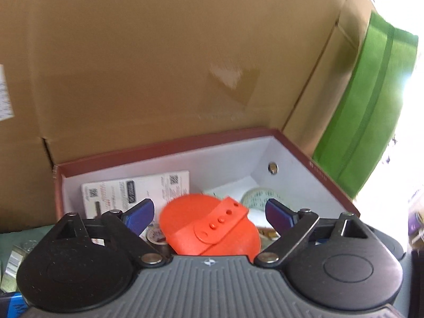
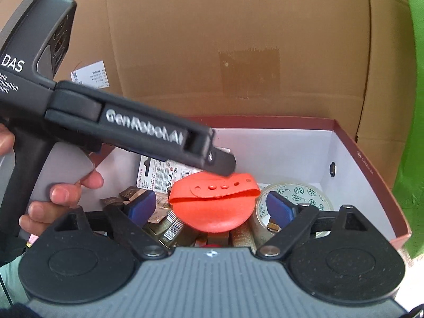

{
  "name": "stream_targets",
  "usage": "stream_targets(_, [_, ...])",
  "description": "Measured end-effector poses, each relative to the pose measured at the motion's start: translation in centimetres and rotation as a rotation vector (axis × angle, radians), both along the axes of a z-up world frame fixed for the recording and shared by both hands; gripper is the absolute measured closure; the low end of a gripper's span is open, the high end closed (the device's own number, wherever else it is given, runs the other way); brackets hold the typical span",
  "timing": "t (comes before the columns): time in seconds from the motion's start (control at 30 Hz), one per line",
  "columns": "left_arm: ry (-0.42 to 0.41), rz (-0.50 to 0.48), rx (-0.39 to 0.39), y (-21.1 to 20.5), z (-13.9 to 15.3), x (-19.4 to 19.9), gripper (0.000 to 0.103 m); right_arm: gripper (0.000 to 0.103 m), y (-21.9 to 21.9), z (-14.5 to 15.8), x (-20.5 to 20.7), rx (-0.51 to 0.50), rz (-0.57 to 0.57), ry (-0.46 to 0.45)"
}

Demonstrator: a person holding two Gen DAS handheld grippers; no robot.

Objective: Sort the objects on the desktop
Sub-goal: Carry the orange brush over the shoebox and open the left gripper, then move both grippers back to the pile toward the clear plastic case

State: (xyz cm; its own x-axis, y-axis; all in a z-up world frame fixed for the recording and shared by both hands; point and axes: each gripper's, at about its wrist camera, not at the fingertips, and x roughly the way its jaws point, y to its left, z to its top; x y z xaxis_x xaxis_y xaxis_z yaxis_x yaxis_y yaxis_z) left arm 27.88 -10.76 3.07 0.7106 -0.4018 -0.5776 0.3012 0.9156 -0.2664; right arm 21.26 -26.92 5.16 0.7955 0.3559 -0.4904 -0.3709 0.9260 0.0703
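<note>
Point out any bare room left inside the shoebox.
Bare white floor shows only at the far right corner of the shoebox, behind the tape roll. The near middle is crowded: orange disc atop packets.

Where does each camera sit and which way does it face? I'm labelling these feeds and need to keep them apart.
Left wrist: on the left claw, looking down its open blue pads into the shoe box; no body part shows.
Right wrist: on the right claw, facing the same box; the person's left hand holding the other claw crosses the upper left.
Shared: the orange rubber pad, the patterned tape roll, the cardboard wall.
</note>
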Motion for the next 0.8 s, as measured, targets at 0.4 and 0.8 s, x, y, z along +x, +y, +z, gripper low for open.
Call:
stream_targets(0.4, [-0.096,0.087,0.026,0.7,1.5,-4.7,0.008,0.01,-0.9,1.7,-3.4,0.127,-0.086,-0.041])
stream_targets(0.8, [-0.117,0.136,0.059,1.2,1.7,-10.1,0.008,0.006,0.5,4.0,-8.6,0.156,-0.087,-0.092])
